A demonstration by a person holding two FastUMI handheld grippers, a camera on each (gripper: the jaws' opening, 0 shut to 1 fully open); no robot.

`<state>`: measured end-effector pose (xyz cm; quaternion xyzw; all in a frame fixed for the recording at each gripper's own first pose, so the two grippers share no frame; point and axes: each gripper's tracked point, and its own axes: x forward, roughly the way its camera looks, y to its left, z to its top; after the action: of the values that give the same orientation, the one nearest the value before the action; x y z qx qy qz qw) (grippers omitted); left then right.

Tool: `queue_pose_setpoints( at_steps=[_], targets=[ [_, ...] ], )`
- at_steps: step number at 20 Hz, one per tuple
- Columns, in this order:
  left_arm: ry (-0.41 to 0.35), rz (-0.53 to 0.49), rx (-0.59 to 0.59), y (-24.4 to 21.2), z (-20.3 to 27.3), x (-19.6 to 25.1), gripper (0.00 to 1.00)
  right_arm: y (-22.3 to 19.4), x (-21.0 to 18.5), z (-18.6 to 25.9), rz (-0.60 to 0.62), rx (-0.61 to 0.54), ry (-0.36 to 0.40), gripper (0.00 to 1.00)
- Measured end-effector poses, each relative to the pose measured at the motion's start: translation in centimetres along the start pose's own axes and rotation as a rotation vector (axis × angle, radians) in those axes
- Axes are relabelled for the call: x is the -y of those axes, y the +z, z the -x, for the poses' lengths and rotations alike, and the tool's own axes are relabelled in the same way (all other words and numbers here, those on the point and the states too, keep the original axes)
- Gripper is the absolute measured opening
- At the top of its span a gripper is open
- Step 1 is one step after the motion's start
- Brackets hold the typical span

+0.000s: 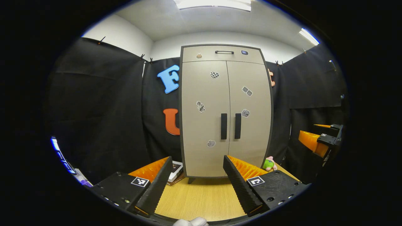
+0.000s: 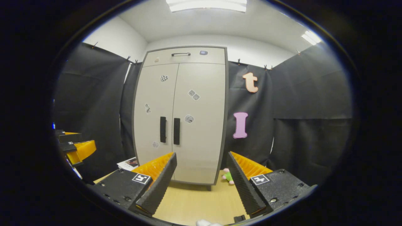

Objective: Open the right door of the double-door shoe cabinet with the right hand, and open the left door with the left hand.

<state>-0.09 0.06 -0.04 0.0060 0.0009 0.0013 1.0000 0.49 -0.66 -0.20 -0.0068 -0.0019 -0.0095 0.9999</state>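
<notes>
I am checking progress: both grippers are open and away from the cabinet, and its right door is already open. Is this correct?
Not quite. The right door is closed, like the left door, as the right gripper view shows. Both the left gripper and right gripper are open, away from the cabinet.

Evenly lit booth, sharp at centre, strongly bent at the rim.
Ceiling light panels [image 1: 213, 3] [image 2: 205, 5] cast bright, soft light from above, blowing out to white glare themselves. The shoe cabinet [image 1: 226, 110] [image 2: 182, 116] is in crisp focus, its sides bowed by fisheye distortion, and throws a faint shadow on the bench [image 1: 204, 197] beneath it. Black cloth walls stay dim; edges smear slightly with blue fringing.
</notes>
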Motion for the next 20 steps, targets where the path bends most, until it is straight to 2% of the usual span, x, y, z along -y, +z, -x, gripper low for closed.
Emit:
queue_pose_setpoints(
  at_steps=[4,10,16,20],
  targets=[
    [-0.005,0.01,0.002,0.0,0.3,-0.1,0.97,0.0,0.6,-1.6,0.015,-0.006,-0.023,1.0],
    [0.027,0.002,-0.009,-0.5,0.9,-1.4,0.97,1.9,-0.6,-7.6,-0.011,0.023,-0.041,1.0],
    [0.121,0.004,-0.031,-1.2,1.1,-4.3,0.97,3.5,-5.8,-16.1,-0.021,0.044,-0.011,1.0],
    [0.191,0.003,-0.046,-1.8,1.4,-6.3,0.97,2.9,-9.1,-22.0,-0.037,0.018,0.003,0.99]
  ],
)
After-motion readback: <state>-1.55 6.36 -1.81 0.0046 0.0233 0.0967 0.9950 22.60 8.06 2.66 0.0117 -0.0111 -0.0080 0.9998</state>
